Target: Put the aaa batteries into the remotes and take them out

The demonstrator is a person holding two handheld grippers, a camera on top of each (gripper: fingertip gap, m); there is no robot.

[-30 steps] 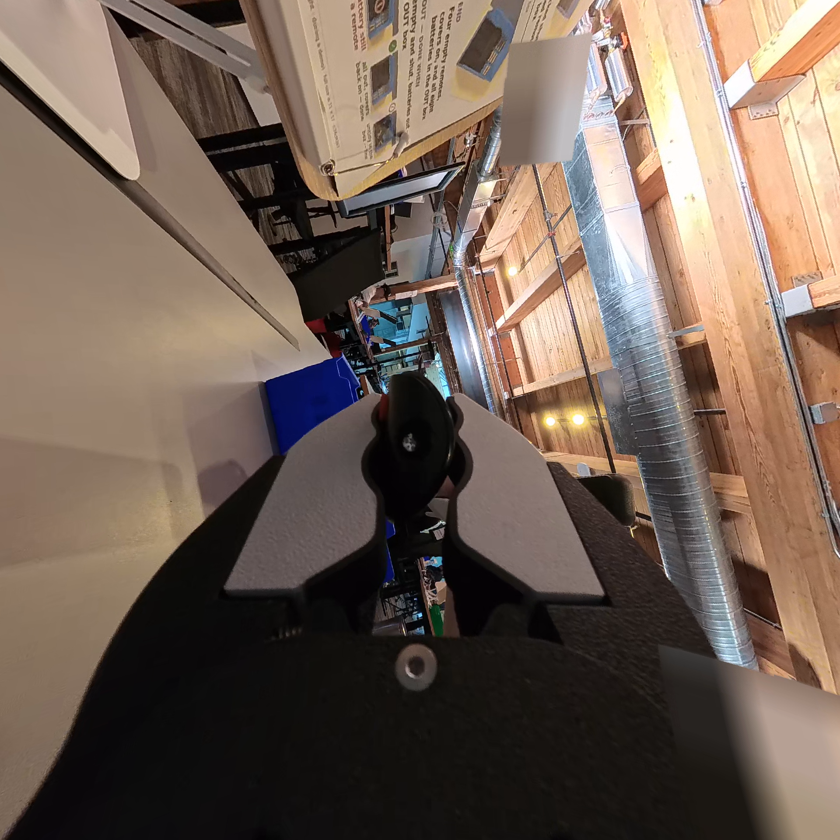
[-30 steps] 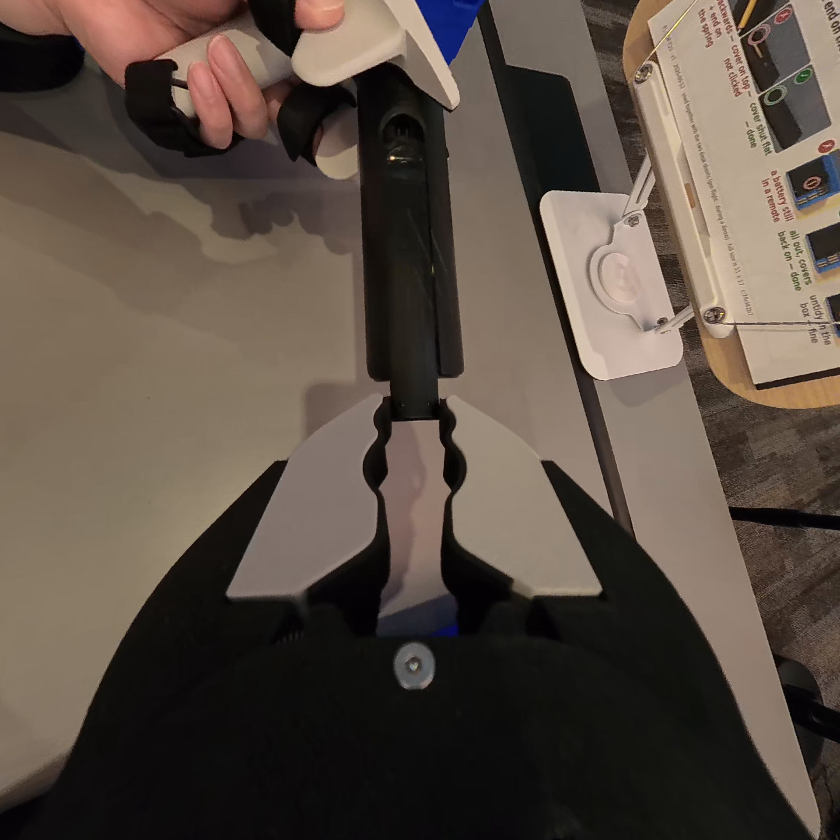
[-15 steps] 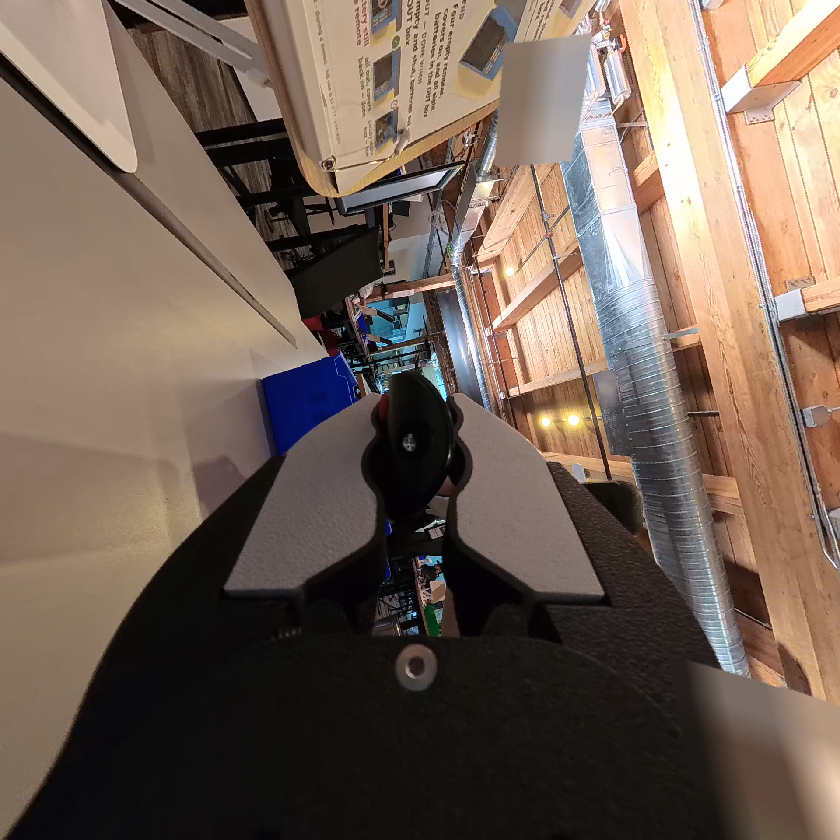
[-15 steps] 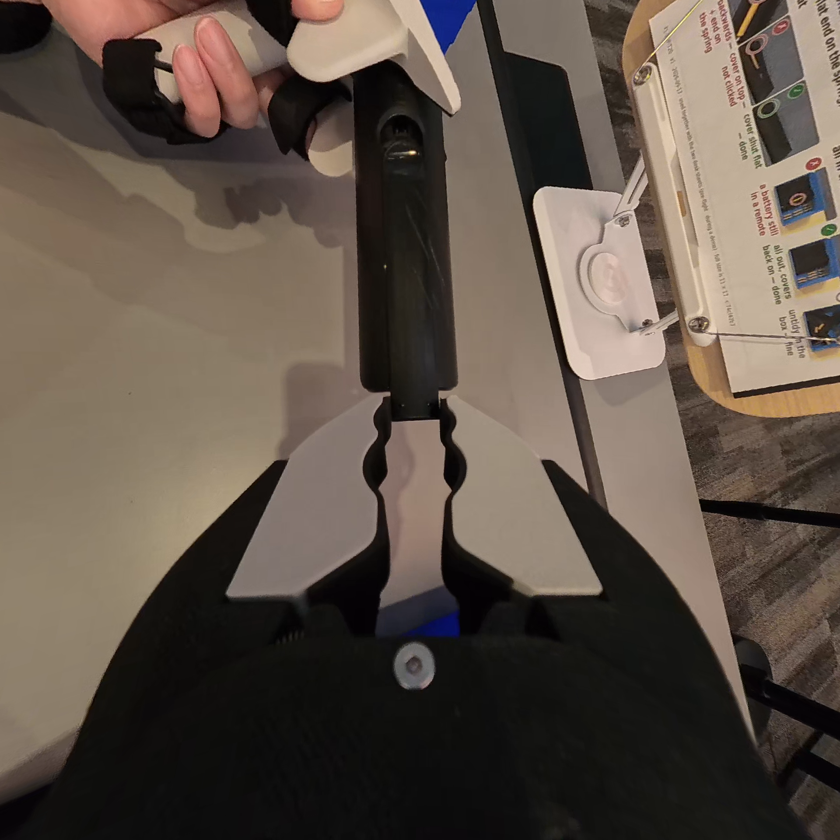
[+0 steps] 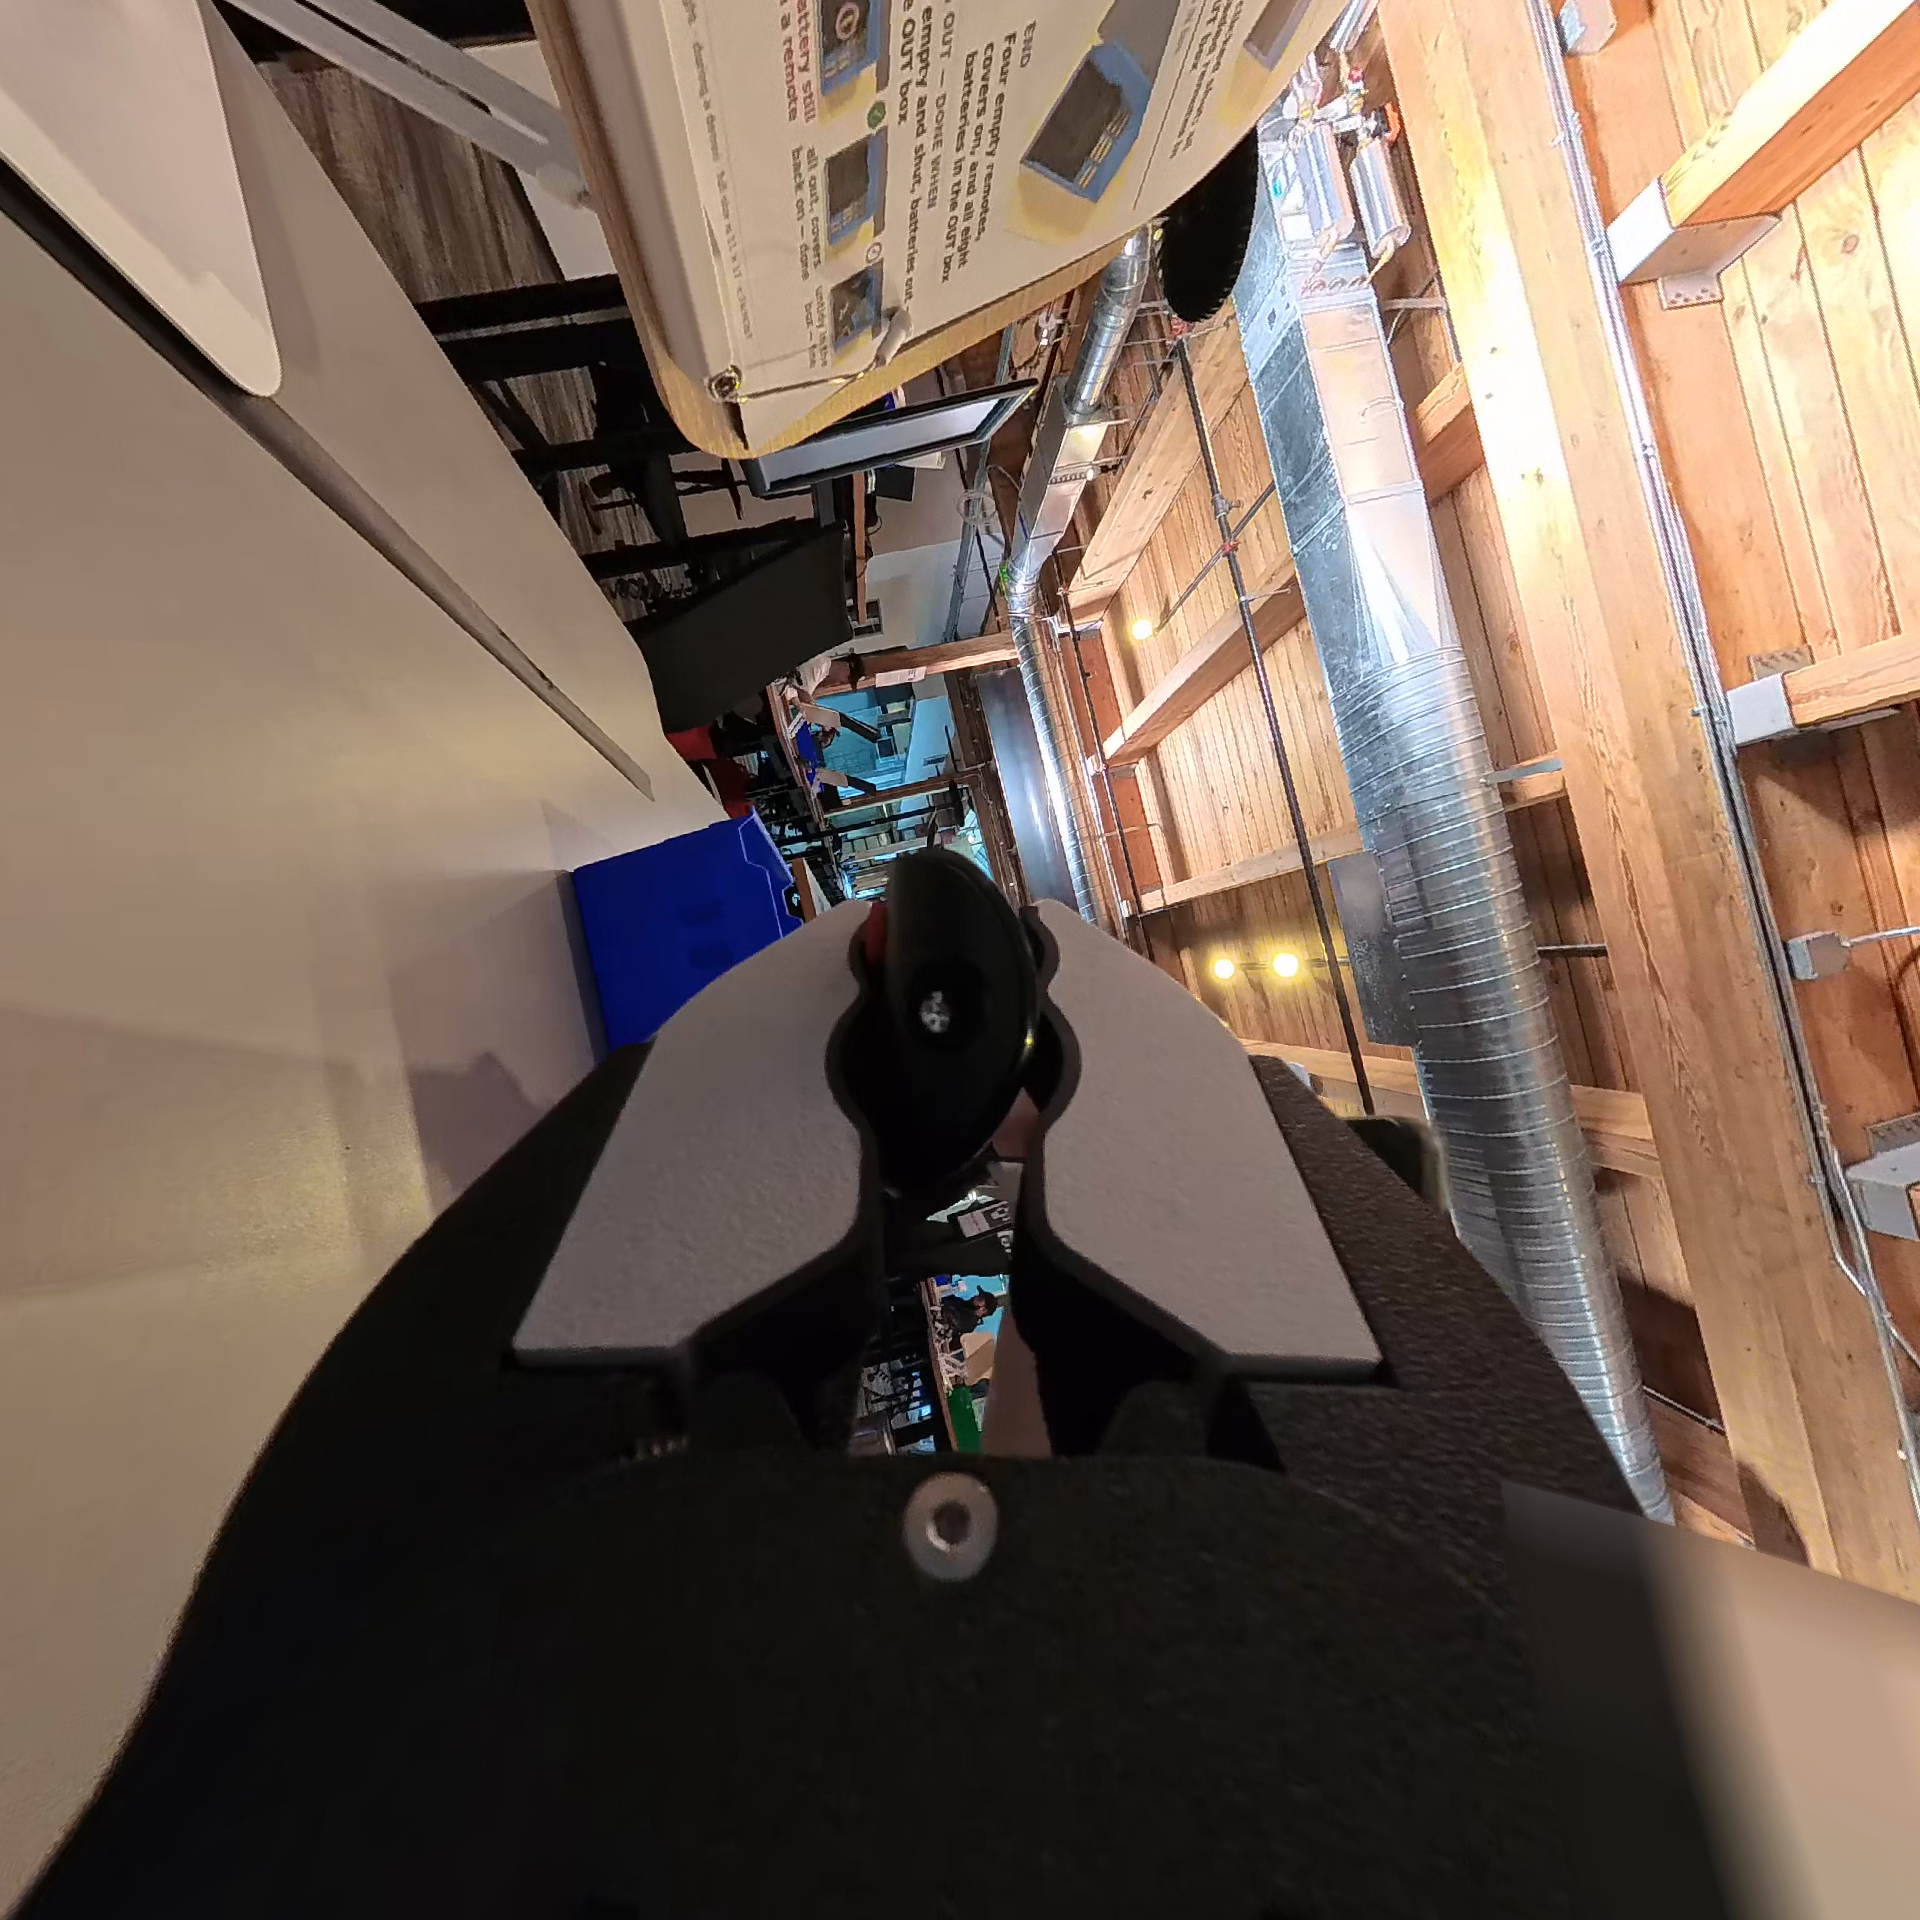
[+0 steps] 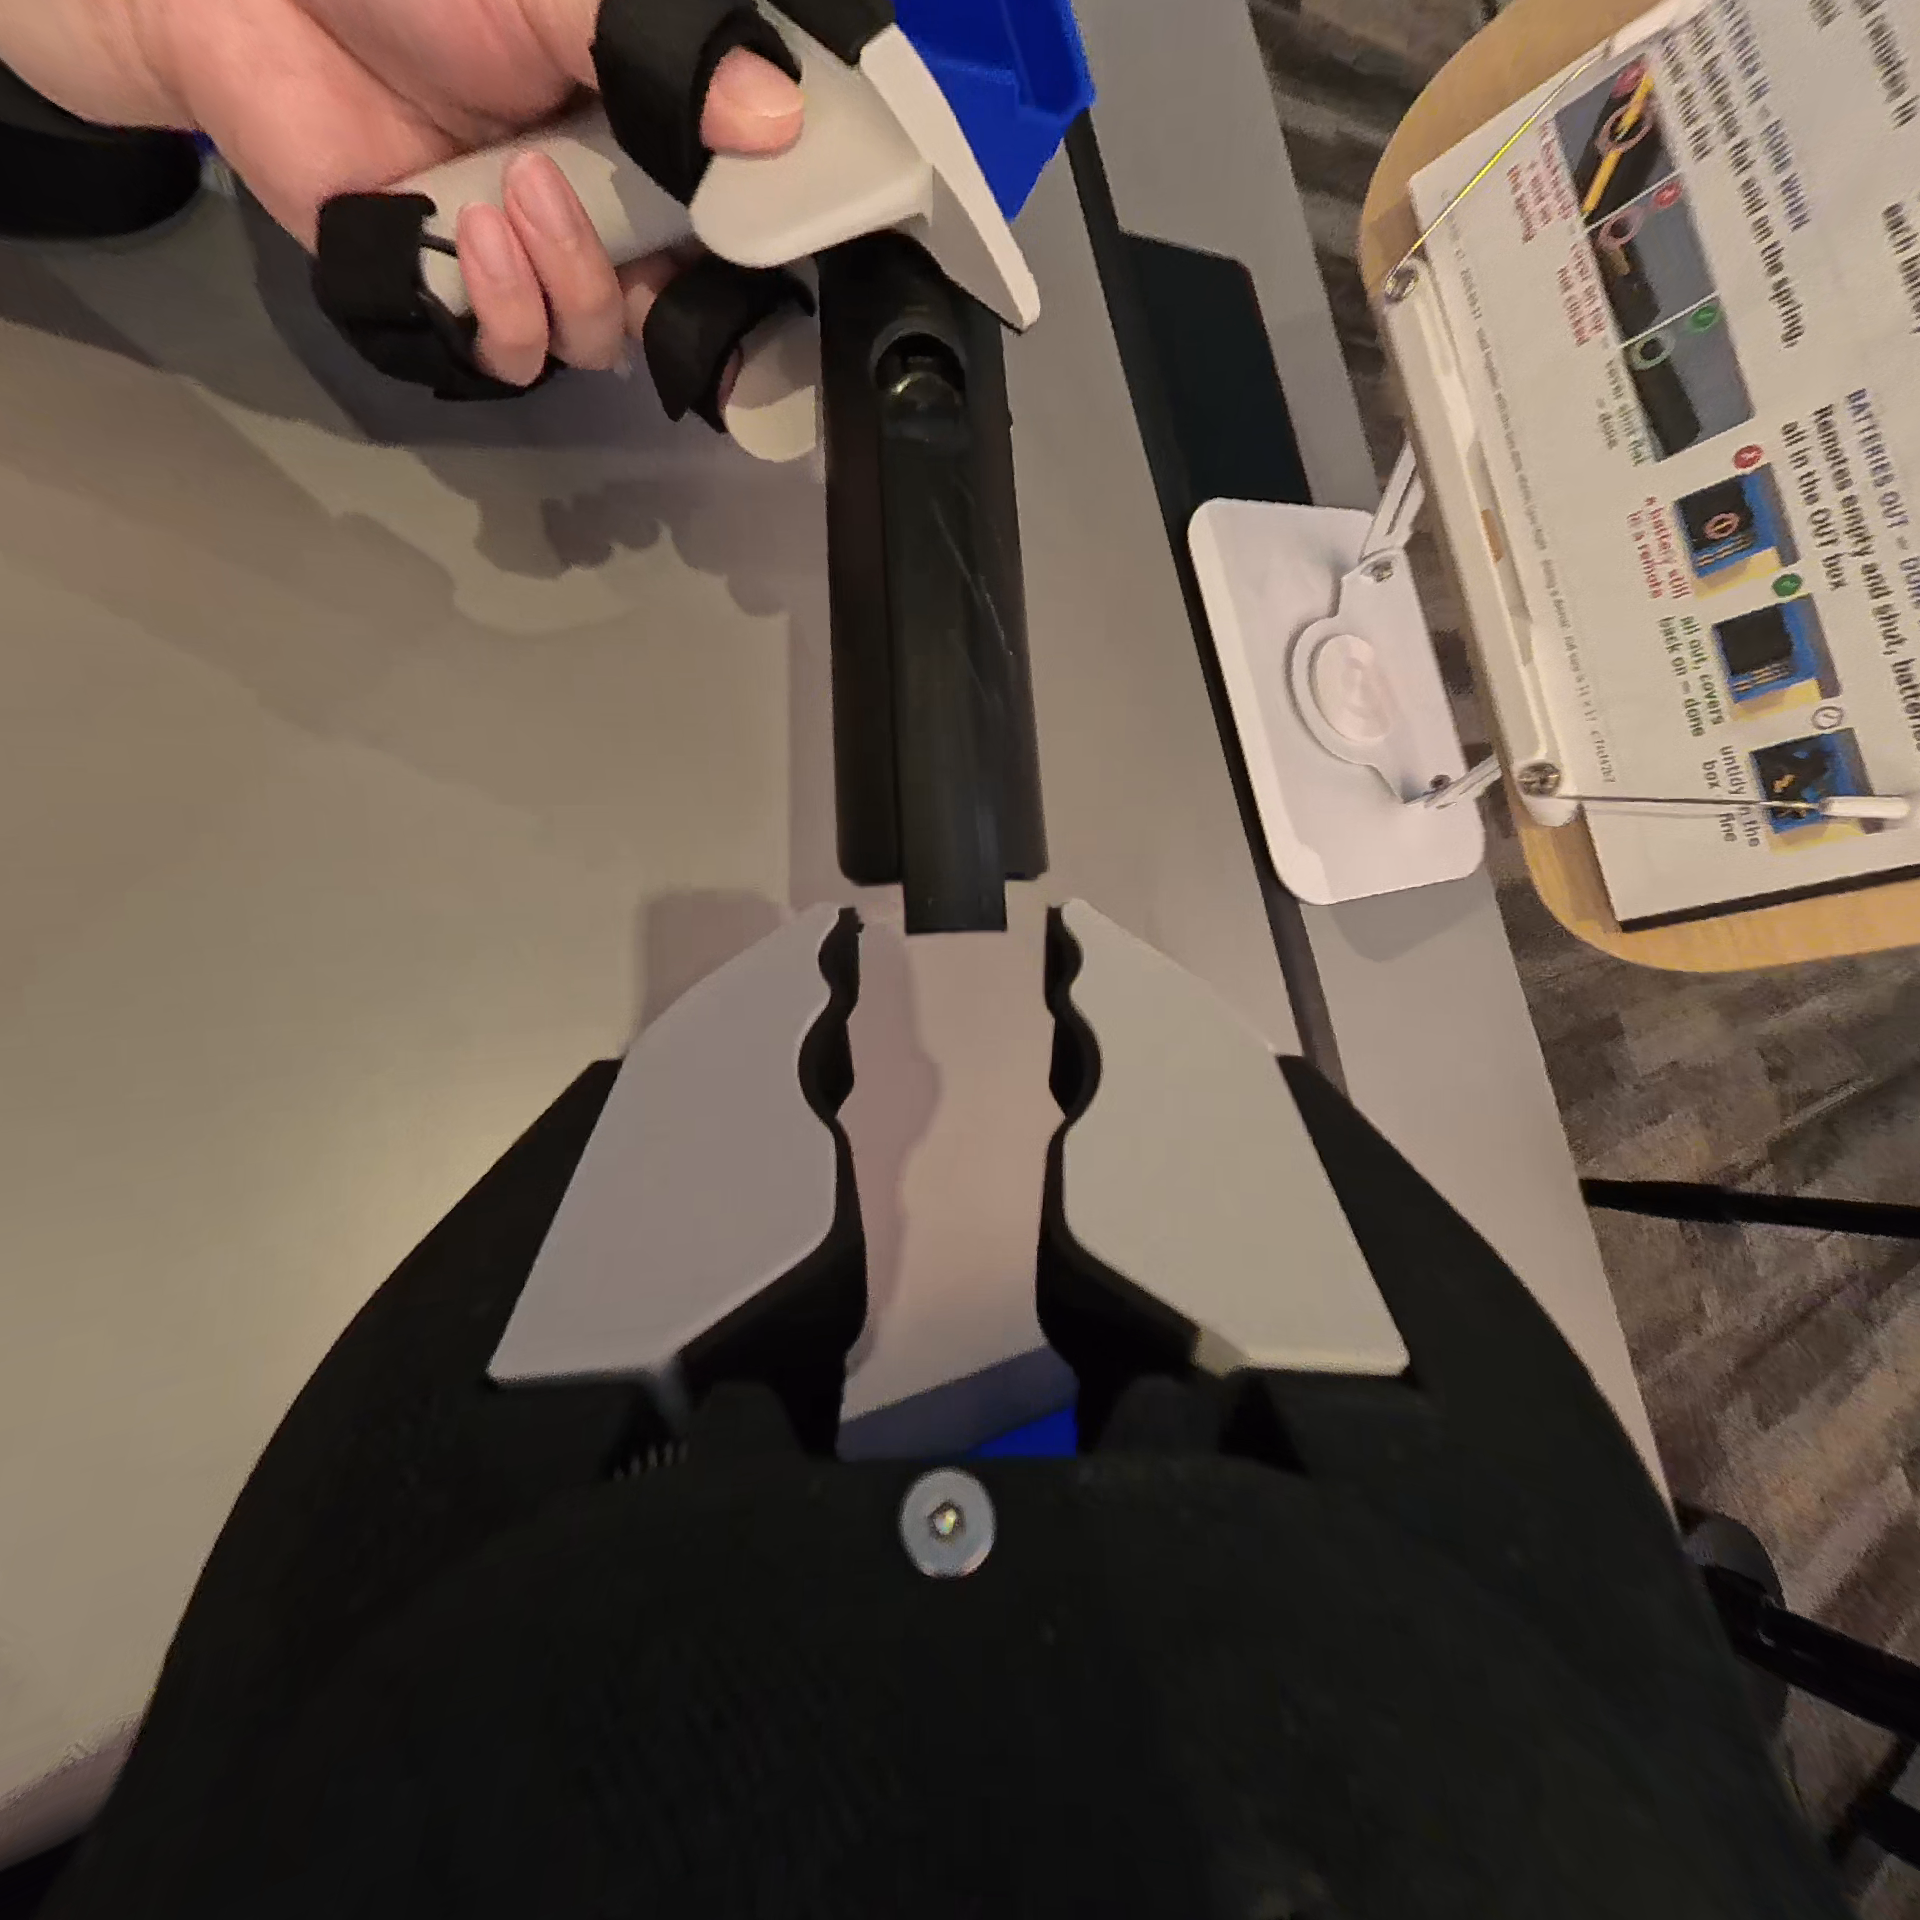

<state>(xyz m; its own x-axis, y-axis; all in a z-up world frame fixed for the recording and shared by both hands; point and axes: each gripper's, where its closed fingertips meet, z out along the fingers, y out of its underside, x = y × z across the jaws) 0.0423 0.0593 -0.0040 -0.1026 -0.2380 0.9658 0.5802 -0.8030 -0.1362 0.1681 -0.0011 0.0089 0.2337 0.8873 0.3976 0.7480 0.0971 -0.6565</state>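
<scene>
A long black remote (image 6: 935,623) is held above the grey table (image 6: 312,883), its back up. Its sliding battery cover (image 6: 956,894) sticks out a little at the near end. At the far end an opening (image 6: 920,384) shows a metal contact; I cannot tell whether batteries are inside. My left gripper (image 6: 914,229), held by a hand, is shut on the remote's far end. The left wrist view shows that remote (image 5: 940,1029) end-on, clamped in my left gripper (image 5: 951,925). My right gripper (image 6: 954,920) is open, its tips either side of the cover's end without touching it.
A blue bin (image 6: 997,94) stands behind the left gripper and also shows in the left wrist view (image 5: 675,935). A white stand base (image 6: 1340,707) sits at the table's right edge, carrying an instruction board (image 6: 1662,520) over the carpet. Another blue piece (image 6: 1023,1439) shows under my right gripper.
My right gripper was shut on the end of the battery cover; it has opened and let go. The left gripper still holds the remote, which has shifted slightly.
</scene>
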